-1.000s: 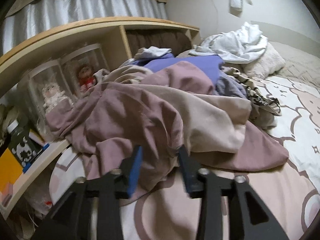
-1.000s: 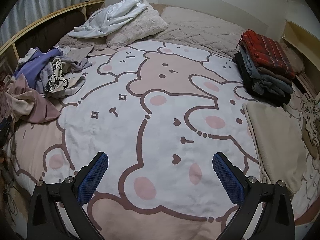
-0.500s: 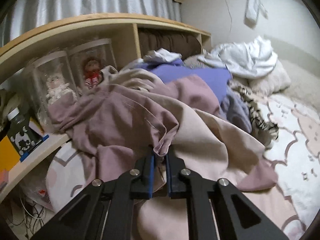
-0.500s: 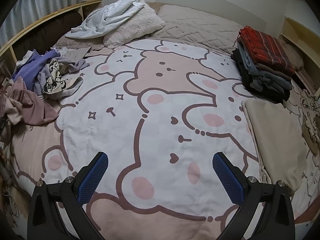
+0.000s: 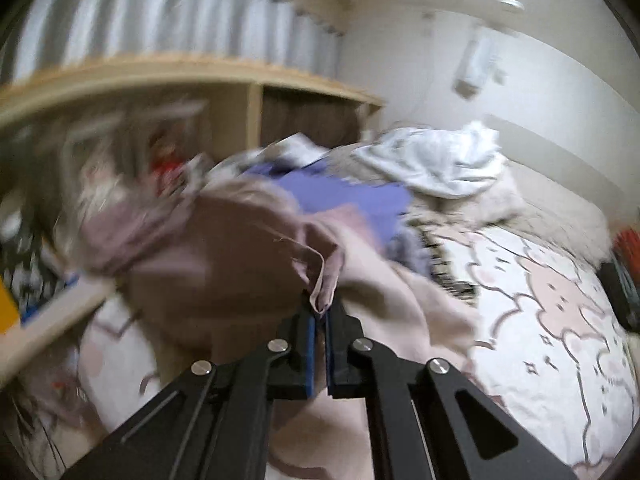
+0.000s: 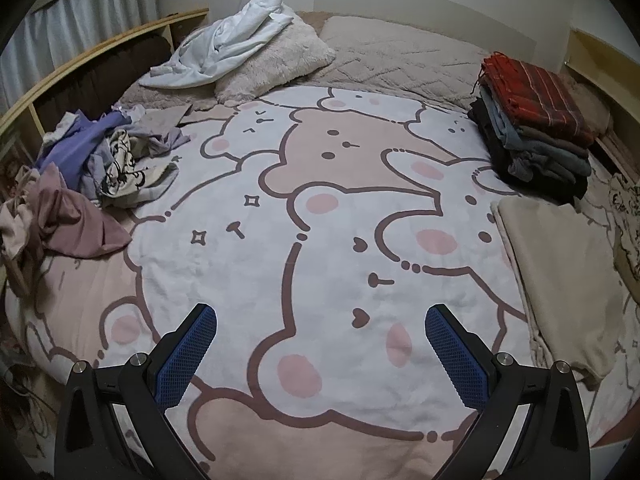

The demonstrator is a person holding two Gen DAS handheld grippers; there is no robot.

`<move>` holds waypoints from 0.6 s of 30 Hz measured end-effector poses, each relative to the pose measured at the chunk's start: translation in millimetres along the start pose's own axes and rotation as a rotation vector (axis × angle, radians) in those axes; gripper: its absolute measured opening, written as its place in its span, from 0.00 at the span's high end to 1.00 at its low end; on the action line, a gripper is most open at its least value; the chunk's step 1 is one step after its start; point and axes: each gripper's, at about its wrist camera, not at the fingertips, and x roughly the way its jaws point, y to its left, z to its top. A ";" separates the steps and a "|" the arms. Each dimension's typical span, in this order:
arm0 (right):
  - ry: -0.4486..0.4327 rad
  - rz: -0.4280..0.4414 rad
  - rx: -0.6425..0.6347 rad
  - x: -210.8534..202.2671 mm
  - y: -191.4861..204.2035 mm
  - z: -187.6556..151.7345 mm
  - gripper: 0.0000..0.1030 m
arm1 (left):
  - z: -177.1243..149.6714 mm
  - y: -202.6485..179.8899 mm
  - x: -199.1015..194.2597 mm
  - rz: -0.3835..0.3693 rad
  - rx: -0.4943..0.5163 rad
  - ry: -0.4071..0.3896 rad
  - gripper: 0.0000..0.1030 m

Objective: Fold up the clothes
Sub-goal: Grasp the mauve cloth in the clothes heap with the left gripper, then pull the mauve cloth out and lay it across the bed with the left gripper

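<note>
Left hand-held gripper (image 5: 320, 316) is pinching a hem fold of the mauve garment (image 5: 224, 264) w/ jaws nearly closed on the cloth; garment is hanging off the tips, its bulk draping over the unfolded pile (image 6: 100, 160) by the shelf (image 5: 192, 76) at the bed's left edge; view is blurring, so the hand is prob. swinging; it's angling up and fwd, cloth bunching just above the pads.

Right hand-held gripper (image 6: 320, 344) is hovering wide apart, holding nothing, pointing down over the bare middle of the bear-print blanket (image 6: 320, 240), level and square to the bed.

Step, as I judge it: pulling one item out of the pile for folding; next it's needing a carry to the open blanket, w/ the right tool taking a 2nd corner to spread it flat; folded stack (image 6: 536, 120) is sitting well apart at the right.
</note>
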 end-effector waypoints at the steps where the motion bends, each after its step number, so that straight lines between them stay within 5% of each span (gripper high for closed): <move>1: -0.002 0.009 0.007 0.0 -1.0 0.6 0.00 | 4.8 -15.9 -2.6 -0.039 0.035 -0.009 0.96; 5: -0.026 0.049 0.056 -5.6 -7.8 2.1 0.00 | 18.4 -102.4 -17.9 -0.275 0.174 -0.053 0.96; 12: -0.133 0.064 0.181 -39.1 -47.2 -0.1 0.00 | 23.5 -274.5 -82.5 -0.895 0.262 -0.074 0.96; 18: -0.255 -0.039 0.325 -88.4 -114.5 -3.7 0.00 | 57.3 -318.6 -143.1 -1.173 0.206 -0.210 0.96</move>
